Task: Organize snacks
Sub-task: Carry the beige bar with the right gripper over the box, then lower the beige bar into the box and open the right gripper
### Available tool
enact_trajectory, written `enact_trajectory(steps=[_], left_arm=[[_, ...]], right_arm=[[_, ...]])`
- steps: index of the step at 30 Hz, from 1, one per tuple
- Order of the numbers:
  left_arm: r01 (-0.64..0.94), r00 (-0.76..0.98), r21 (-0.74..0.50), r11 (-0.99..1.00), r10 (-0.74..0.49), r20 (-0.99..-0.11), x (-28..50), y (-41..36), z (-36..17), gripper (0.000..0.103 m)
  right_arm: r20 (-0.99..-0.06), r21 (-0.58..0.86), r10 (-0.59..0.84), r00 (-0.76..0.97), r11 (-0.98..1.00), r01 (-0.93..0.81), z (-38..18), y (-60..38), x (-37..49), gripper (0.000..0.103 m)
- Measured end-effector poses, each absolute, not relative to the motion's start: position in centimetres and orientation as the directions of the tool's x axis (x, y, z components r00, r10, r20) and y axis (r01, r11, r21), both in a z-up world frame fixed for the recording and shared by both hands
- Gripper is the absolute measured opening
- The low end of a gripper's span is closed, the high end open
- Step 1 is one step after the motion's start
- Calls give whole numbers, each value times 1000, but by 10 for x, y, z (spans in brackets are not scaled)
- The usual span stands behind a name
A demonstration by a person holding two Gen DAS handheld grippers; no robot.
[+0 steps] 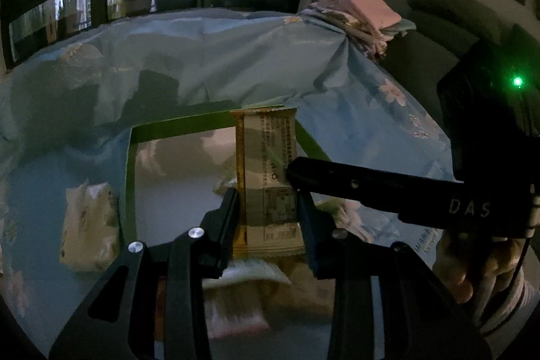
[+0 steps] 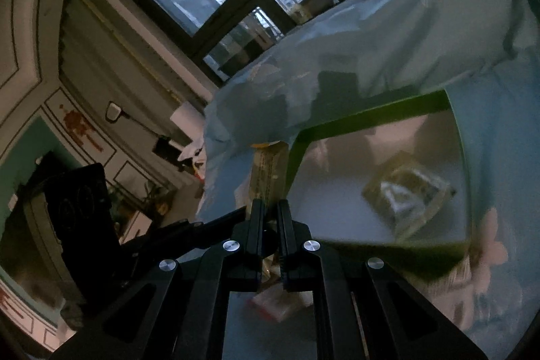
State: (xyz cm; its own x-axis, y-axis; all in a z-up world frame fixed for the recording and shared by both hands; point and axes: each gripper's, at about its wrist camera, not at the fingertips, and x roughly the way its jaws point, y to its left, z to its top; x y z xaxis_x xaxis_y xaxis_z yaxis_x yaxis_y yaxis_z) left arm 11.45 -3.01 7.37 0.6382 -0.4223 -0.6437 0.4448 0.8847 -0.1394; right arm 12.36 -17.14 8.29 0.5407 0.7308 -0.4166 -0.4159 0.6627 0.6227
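my left gripper (image 1: 268, 218) pinches a tan snack packet (image 1: 266, 177) upright above the near edge of the green-rimmed tray (image 1: 130, 184). my right gripper (image 2: 268, 221) nips the same packet's edge, fingers nearly together. white packet (image 1: 89, 225) lies left of tray.

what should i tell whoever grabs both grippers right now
Left gripper: shut on the yellow snack bar, held upright above the green-rimmed tray.
Right gripper: fingers pinch the same bar's edge.
In the tray: one clear-wrapped packet.
On the blue floral sheet: a pale packet left of the tray, more wrappers nearer.
Left: place the bar, then the loose ones.
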Motion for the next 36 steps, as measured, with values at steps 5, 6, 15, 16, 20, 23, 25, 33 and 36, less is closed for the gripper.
enact_trajectory(steps=[5, 6, 15, 16, 20, 23, 25, 33, 36], left_arm=[[417, 605, -170, 893, -412, -682, 151, -31, 56, 35], [409, 597, -176, 895, -409, -690, 157, -31, 52, 35], [294, 577, -160, 942, -309, -756, 189, -19, 25, 45], [282, 580, -160, 946, -301, -757, 190, -15, 25, 50], [250, 605, -156, 956, -280, -745, 185, -1, 33, 70], [228, 624, -170, 959, -278, -731, 177, 13, 42, 75], [218, 635, -186, 958, -284, -719, 169, 23, 49, 76], [180, 669, -162, 970, -242, -702, 127, 47, 75, 83], [168, 675, -165, 972, -235, -699, 105, 52, 80, 83]], right_arm=[[-459, 615, 710, 535, 688, -385, 66, -166, 161, 9], [-469, 617, 707, 529, 691, -377, 62, -165, 169, 9], [-582, 573, 626, 520, 769, -284, 27, -151, 205, 10], [-593, 568, 613, 522, 778, -269, 24, -151, 206, 11], [-596, 587, 600, 534, 779, -220, 20, -162, 206, 41], [-580, 617, 599, 553, 766, -183, 22, -178, 198, 51], [-572, 631, 599, 560, 758, -167, 24, -190, 189, 51], [-527, 650, 604, 598, 740, -173, 44, -225, 142, 52], [-520, 642, 601, 607, 744, -188, 51, -233, 121, 52]])
